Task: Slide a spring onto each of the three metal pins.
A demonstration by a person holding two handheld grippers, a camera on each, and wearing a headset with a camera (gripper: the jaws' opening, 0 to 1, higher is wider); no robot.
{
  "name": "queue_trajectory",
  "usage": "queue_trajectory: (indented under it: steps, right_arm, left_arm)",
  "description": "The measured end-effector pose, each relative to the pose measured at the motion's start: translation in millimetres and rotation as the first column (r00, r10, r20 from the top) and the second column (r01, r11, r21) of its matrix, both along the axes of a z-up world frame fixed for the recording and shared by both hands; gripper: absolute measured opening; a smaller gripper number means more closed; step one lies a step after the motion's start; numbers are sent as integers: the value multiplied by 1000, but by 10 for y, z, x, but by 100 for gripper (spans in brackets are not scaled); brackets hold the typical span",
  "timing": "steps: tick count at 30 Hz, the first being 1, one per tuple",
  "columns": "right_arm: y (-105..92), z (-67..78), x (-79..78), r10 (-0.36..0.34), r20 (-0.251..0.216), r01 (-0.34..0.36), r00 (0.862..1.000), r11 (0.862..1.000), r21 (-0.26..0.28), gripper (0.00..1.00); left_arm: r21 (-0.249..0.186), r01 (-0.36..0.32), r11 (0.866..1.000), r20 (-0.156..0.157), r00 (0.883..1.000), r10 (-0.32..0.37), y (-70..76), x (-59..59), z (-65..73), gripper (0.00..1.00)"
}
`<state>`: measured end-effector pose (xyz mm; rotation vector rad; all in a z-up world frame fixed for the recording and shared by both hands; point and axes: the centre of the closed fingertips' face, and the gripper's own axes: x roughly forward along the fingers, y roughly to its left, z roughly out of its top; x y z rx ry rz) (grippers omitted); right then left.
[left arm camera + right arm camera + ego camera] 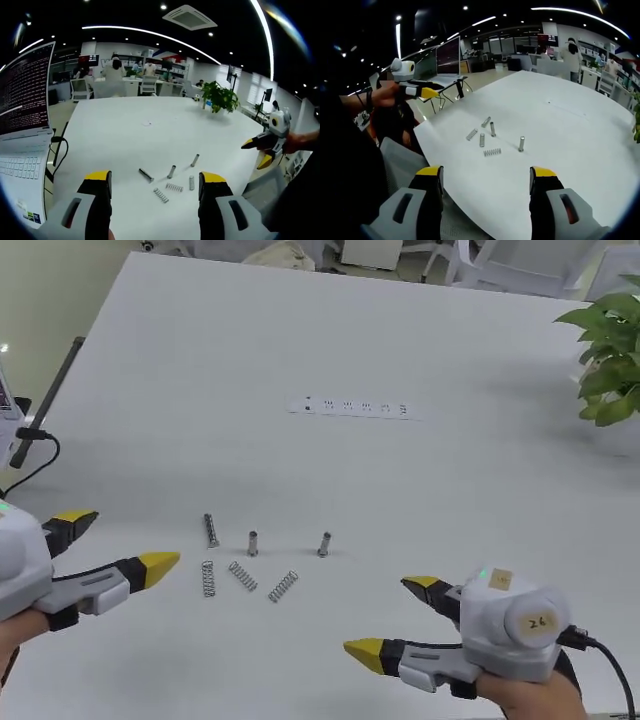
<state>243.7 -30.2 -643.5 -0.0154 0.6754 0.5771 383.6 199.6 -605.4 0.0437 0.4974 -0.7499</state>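
Head view: three short silver metal pins (252,543) are seen in a row on the white tabletop (300,340). Two stand upright, and the leftmost pin (211,530) lies flat. Three small coiled springs (242,576) lie loose just in front, apart from the pins. Wide bare surface is left on every side, with a power strip (355,408) well beyond and a potted plant (610,360) cut off at the right edge. The left claw (118,540) and right claw (392,616) are held wide open and empty, flanking the parts. The spring coils are too small to count.
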Motion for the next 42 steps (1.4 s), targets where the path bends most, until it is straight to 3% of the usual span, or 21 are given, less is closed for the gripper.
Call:
queue_trajectory:
  steps: [12,21,29,42]
  right_arm:
    - [-36,-43,12,-2,-17,2,1000,1000,0,69]
    - [-37,-67,55,2,-27,-2,1000,1000,0,68]
    - [-28,-55,88,2,-24,-2,1000,1000,0,68]
    - [-69,-78,44,-3,-36,3,999,1000,-4,68]
  left_arm:
    - [40,47,998,-14,999,-47,-108,186,-167,67]
    - [26,53,998,-34,998,-53,-238,378,-300,66]
    - [8,36,999,-45,998,-36,-254,540,-398,65]
    - [-6,25,1000,-87,996,-25,-415,691,-667,61]
